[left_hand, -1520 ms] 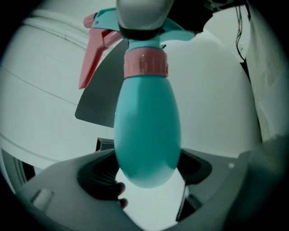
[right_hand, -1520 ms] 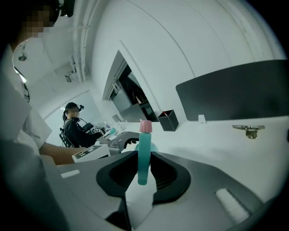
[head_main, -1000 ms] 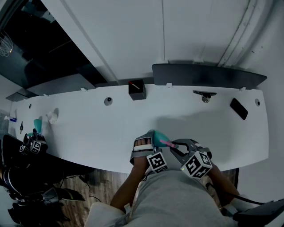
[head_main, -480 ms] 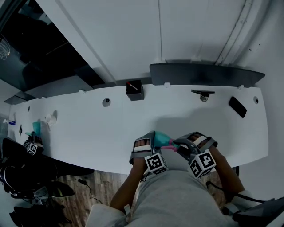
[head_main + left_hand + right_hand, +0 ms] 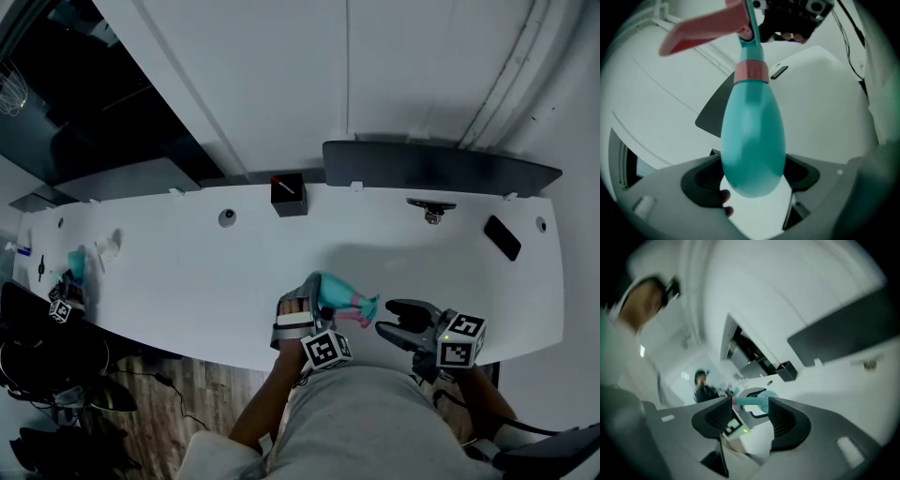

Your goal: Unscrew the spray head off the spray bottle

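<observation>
Left tongs (image 5: pixel 317 294) (image 5: pixel 752 174): closed on the spray bottle (image 5: pixel 334 288) (image 5: pixel 752 140), one pad on each side of the wide lower part of the teal body, jaws standing wide to take it.

The bottle is held over the bench (image 5: pixel 187 272) near its 6 o'clock edge. In the head view it lies tilted, with the neck toward 4 o'clock. The spray head (image 5: pixel 364 306) (image 5: pixel 712 26) sits on the neck, with its pink collar against the body.

Right tongs (image 5: pixel 387 319) (image 5: pixel 746 414): jaws have just been opening and now stand apart, gripping nothing. The spray head (image 5: pixel 752 401) shows through the gap beyond the tips, untouched by the pads. In the head view these tongs lie just beside the spray head, at its 4 o'clock.

A black box (image 5: pixel 289 194) stands at the bench's 12 o'clock edge.
</observation>
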Demonstrator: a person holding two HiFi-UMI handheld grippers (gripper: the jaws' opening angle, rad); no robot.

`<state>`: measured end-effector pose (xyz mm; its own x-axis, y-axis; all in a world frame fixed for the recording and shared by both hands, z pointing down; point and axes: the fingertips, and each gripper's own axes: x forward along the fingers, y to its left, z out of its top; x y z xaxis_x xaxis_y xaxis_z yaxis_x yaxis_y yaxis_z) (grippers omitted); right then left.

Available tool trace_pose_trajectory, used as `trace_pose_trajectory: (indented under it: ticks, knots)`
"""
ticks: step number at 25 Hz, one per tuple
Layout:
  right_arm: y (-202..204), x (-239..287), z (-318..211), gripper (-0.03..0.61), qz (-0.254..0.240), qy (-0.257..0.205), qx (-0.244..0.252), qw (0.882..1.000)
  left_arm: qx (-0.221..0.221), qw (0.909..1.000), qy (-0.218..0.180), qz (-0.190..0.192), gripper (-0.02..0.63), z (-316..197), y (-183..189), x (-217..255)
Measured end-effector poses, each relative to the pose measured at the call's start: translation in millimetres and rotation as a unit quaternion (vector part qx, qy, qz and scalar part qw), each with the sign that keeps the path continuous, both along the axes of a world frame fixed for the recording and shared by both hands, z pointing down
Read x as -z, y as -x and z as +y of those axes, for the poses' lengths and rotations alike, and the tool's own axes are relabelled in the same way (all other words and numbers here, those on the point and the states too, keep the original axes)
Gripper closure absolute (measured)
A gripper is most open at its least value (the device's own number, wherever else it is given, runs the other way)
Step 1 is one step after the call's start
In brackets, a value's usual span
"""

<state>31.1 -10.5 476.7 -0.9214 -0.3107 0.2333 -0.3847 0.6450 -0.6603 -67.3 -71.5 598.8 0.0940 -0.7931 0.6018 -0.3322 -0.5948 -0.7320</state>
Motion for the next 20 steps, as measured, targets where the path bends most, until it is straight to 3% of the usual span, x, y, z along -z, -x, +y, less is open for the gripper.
trace_pose_trajectory:
  ticks: [1,3,5,7,8,12,15,18,20]
  knots:
    - [-3,0,-4,0.331,-0.069,0.097,-0.037,0.992,0.0,0.9999,-0.01,-0.005,0.229,-2,1,2]
    - [-5,-7,-10,0.331,-0.161,0.242,-0.098,0.952,-0.002,0.9996,-0.024,-0.016,0.229,-6,1,4]
    - [-1,-18,-12,0.334,-0.189,0.321,-0.133,0.919,-0.002,0.9991,-0.032,-0.028,0.228,-8,1,5]
    - [6,-26,-9,0.336,-0.188,0.363,-0.147,0.901,-0.002,0.9988,-0.032,-0.036,0.227,-8,-1,8]
    - [9,-29,-8,0.348,-0.183,0.372,-0.149,0.898,-0.002,0.9987,-0.031,-0.04,0.228,-8,-1,8]
    - [14,-34,-10,0.45,-0.141,0.352,-0.145,0.914,0.004,0.9981,-0.024,-0.057,0.228,-8,6,1]
    - [14,-38,-9,0.492,-0.085,0.307,-0.125,0.94,0.006,0.9981,-0.023,-0.057,0.227,-7,11,-4]
    - [13,-40,-7,0.507,0.005,0.215,-0.084,0.973,0.01,0.9987,-0.021,-0.046,0.227,-7,12,-2]
    - [13,-38,-5,0.509,0.084,0.117,-0.046,0.989,0.013,0.9994,-0.019,-0.027,0.227,-6,10,-3]
